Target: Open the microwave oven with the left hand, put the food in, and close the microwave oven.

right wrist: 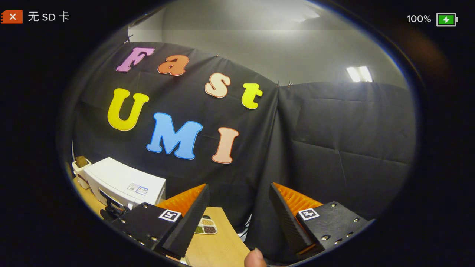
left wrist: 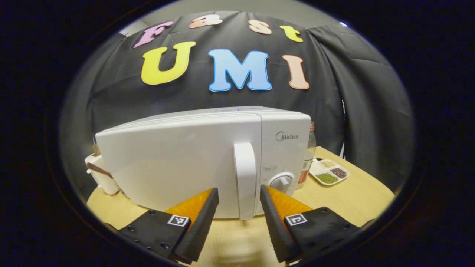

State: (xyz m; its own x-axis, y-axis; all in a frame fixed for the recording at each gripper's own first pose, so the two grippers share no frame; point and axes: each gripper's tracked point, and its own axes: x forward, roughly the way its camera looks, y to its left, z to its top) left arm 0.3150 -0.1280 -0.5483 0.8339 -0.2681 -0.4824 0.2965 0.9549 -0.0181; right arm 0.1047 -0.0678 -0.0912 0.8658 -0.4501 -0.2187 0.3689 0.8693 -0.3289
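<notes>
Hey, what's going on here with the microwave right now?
A person holds a claw in each hand. The left claw is open and lined up with the vertical door handle of the white microwave oven, whose door is closed; the fingers aren't pressing the handle. The right claw is open, holding nothing, raised off to the side above the wooden table.

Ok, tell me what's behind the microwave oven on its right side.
A jar with a lid pokes out behind the microwave oven, near a divided dish of grains on the table. The oven's body covers most of the jar.
</notes>
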